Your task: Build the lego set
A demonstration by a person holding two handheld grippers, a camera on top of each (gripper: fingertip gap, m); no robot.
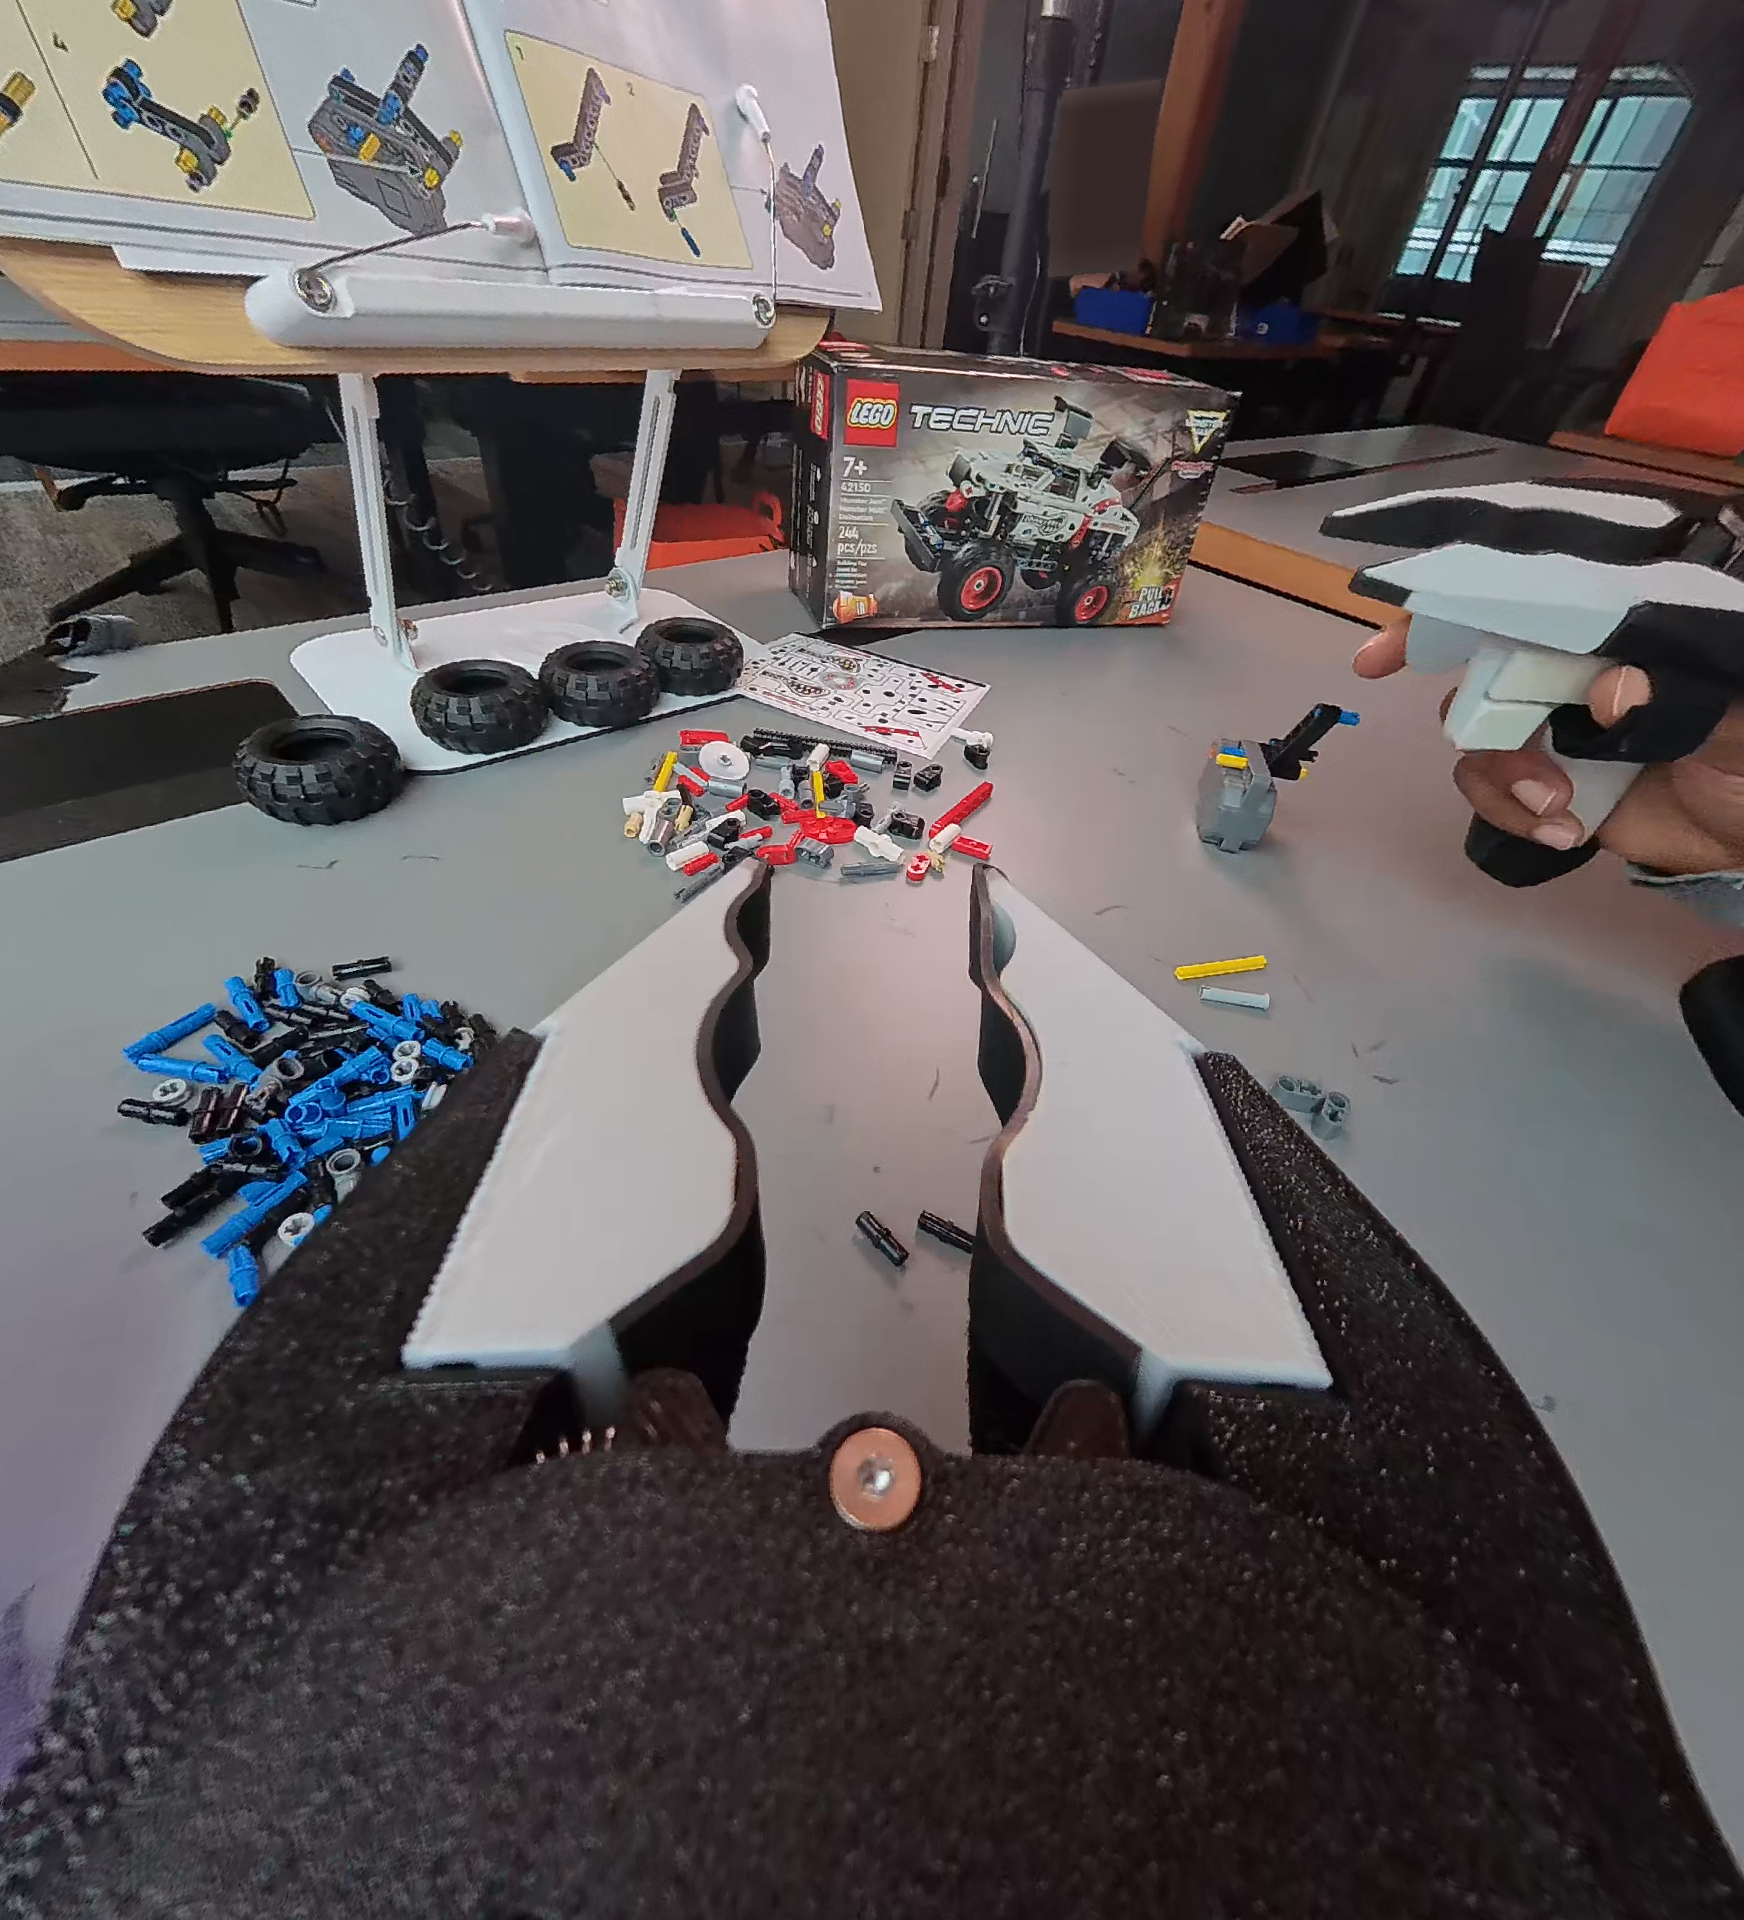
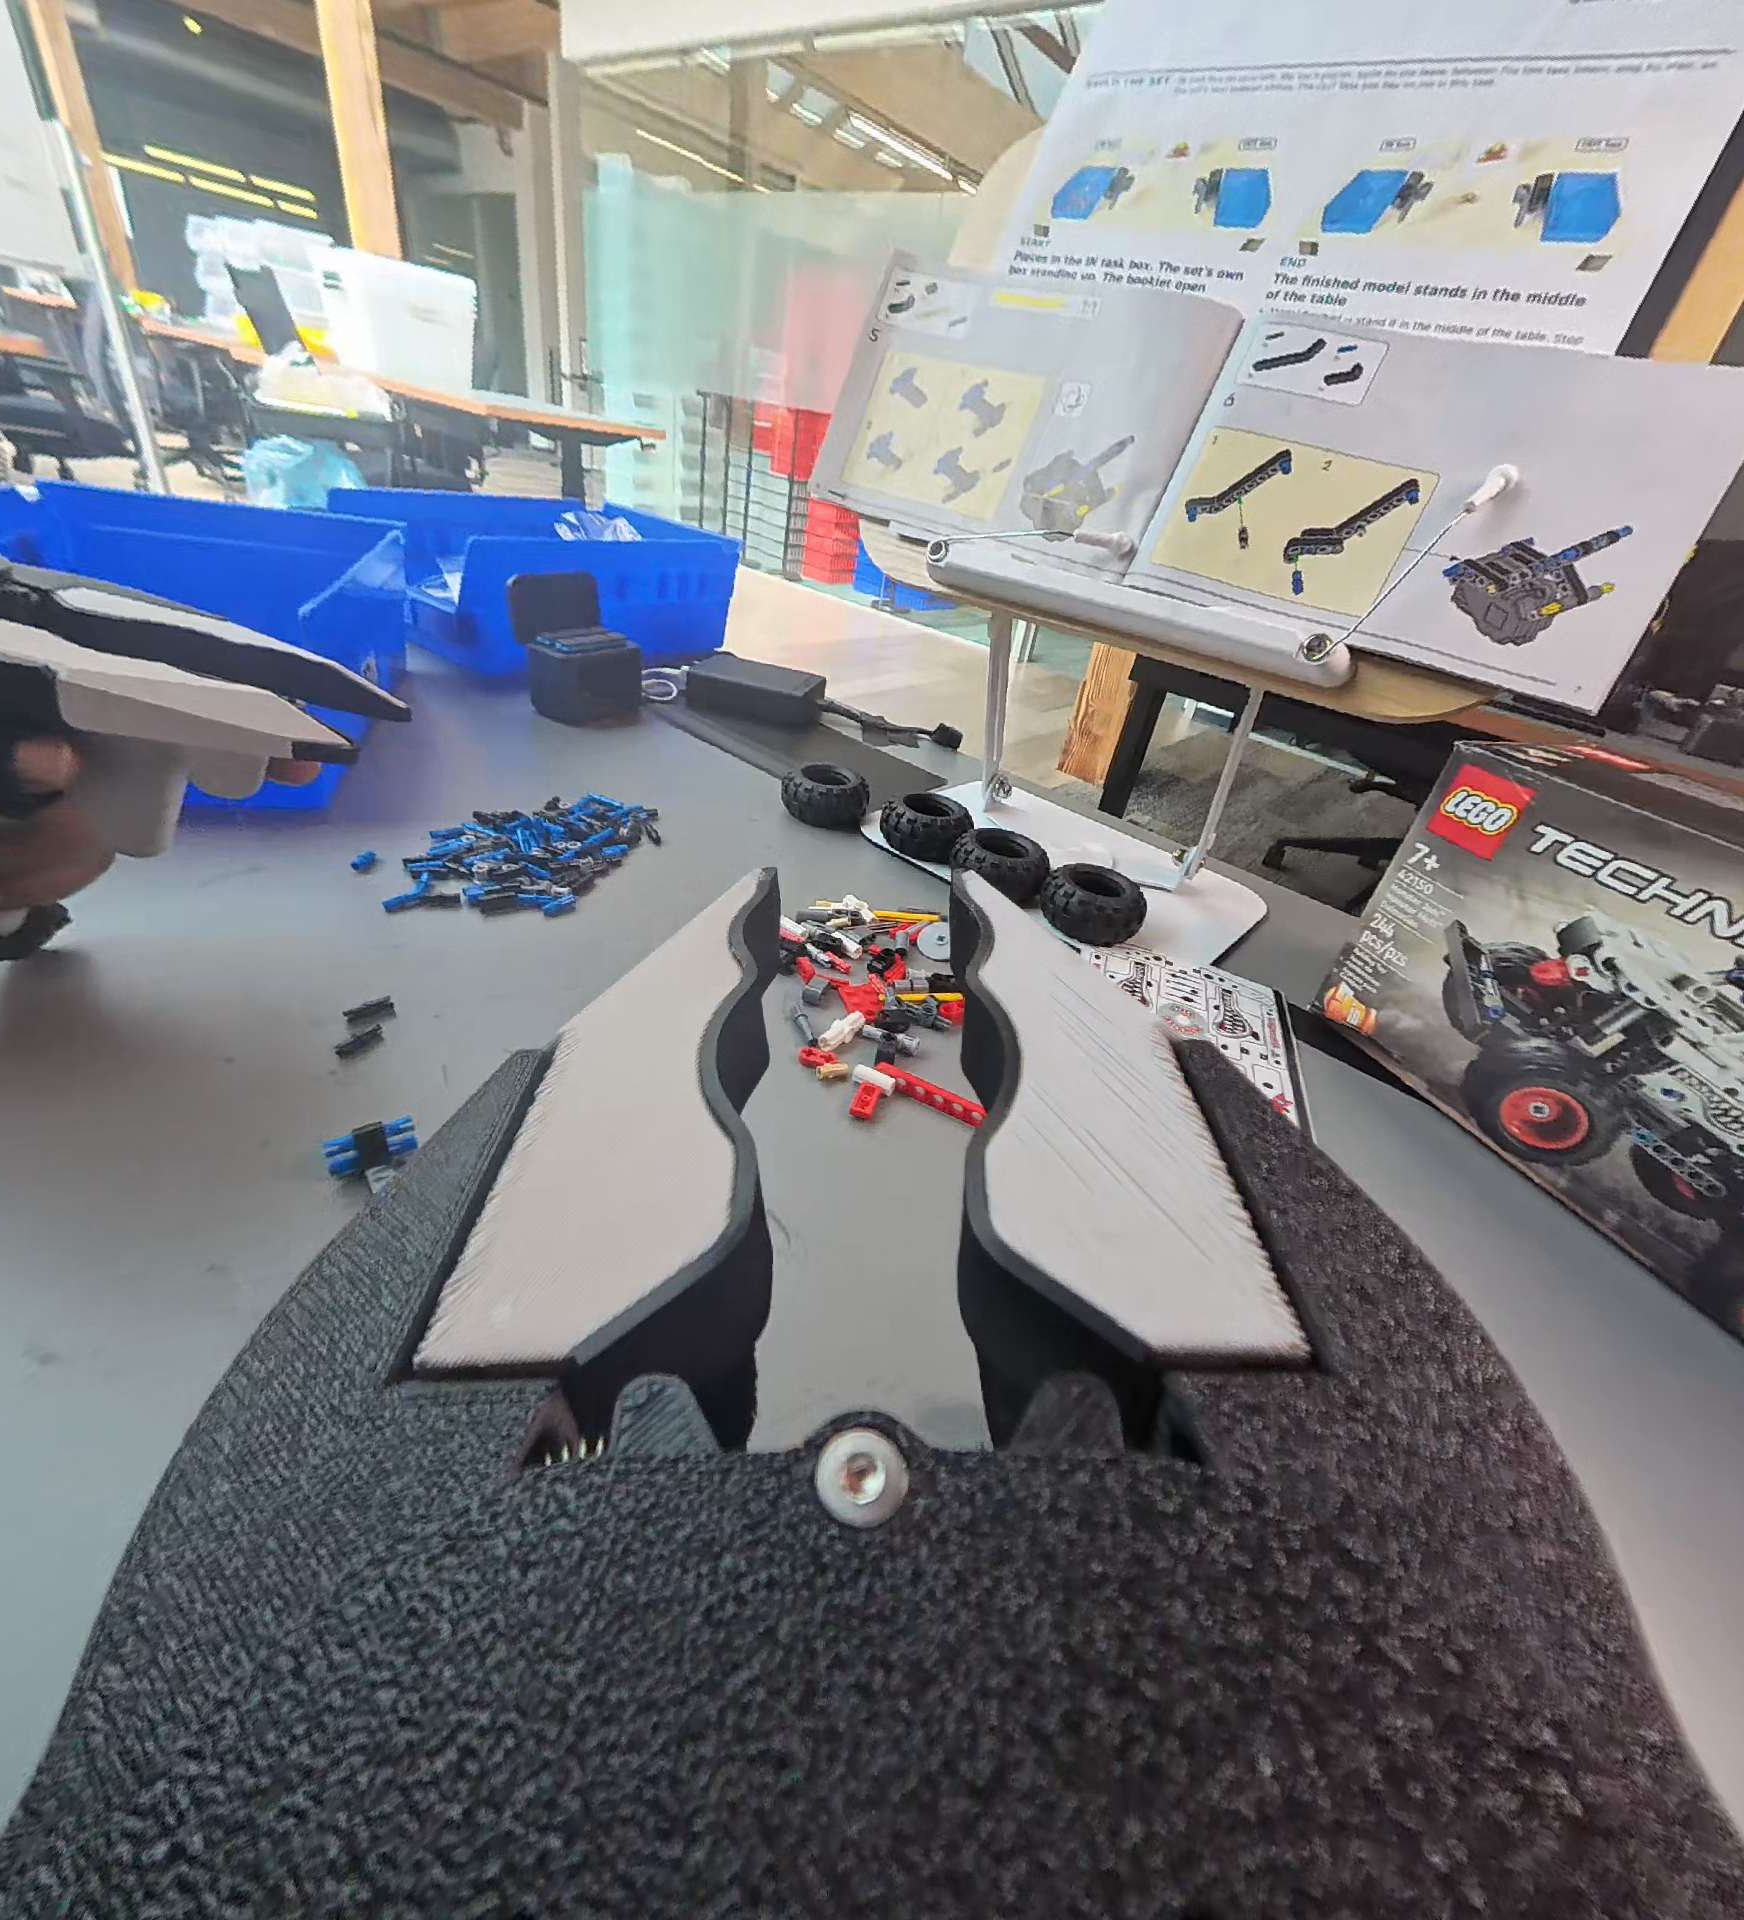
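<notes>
My left gripper [image 1: 870,878] is open and empty, low over the grey table [image 1: 1470,1195], its tips just short of a pile of small red, grey and white pieces [image 1: 806,805]. A pile of blue and black pins [image 1: 296,1101] lies to its left. Two black pins [image 1: 909,1231] lie between its fingers. A small grey part-built assembly [image 1: 1237,795] stands to the right. My right gripper [image 2: 863,883] is open and empty, pointing at the same mixed pile [image 2: 878,997]. It also shows in the left wrist view [image 1: 1367,556], held by a hand.
Several black tyres [image 1: 535,696] lie by the white booklet stand [image 1: 494,644], which holds the open instructions [image 2: 1263,499]. The set's box [image 1: 1003,488] and a sticker sheet [image 1: 863,691] are behind the piles. A yellow axle [image 1: 1219,966] lies at the right. Blue bins [image 2: 224,582] stand far left.
</notes>
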